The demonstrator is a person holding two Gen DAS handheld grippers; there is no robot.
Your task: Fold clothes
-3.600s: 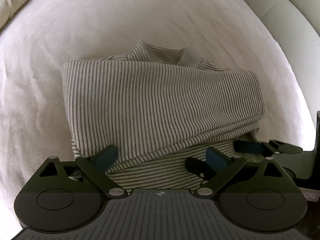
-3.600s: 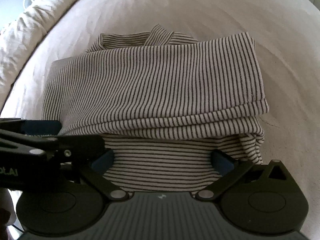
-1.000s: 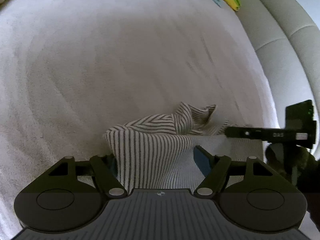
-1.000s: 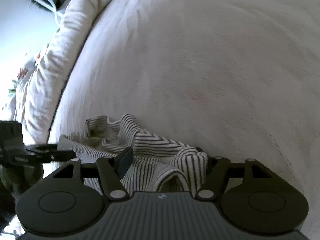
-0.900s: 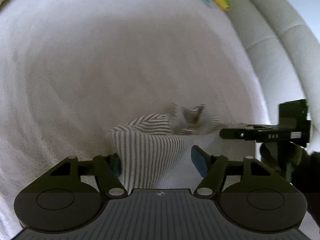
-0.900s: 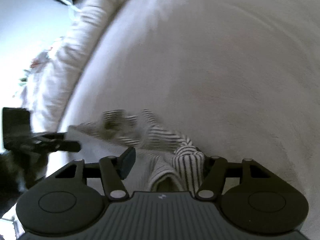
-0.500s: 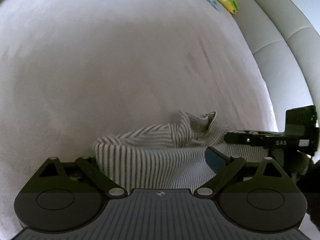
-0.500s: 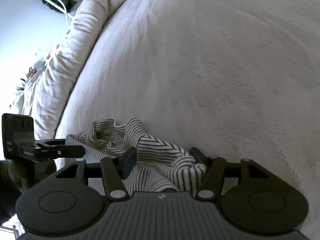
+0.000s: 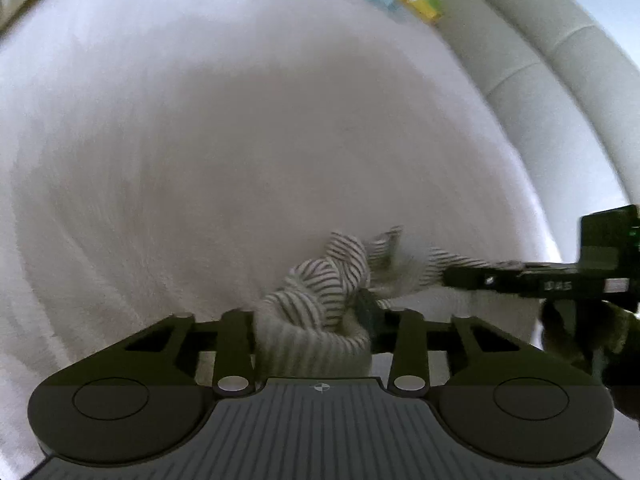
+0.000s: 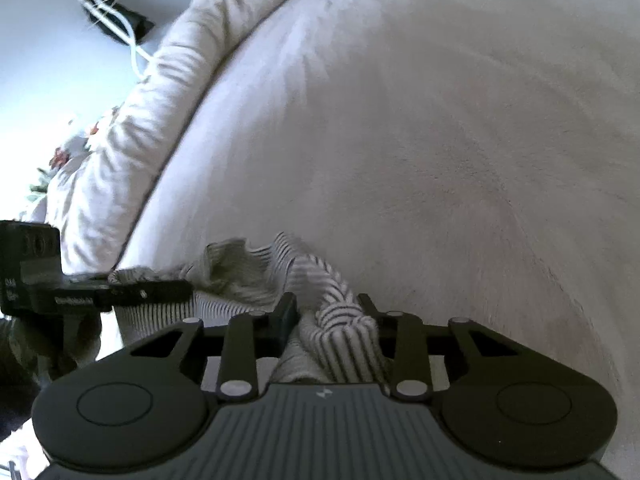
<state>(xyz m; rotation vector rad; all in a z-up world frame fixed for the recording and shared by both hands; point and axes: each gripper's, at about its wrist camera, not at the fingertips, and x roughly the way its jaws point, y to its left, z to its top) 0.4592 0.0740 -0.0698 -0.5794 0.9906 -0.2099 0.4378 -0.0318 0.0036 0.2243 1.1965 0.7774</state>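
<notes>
Fingers (image 9: 368, 312) of both grippers just closed, pinching striped garment (image 9: 316, 292); only right view shows cables (image 10: 120, 24).

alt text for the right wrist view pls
The right hand-held gripper pinches a bunched fold of the grey-and-white striped knit garment above a pale cream bedspread. At left, the left hand-held gripper grips the garment's other end, by a rumpled white duvet.
</notes>
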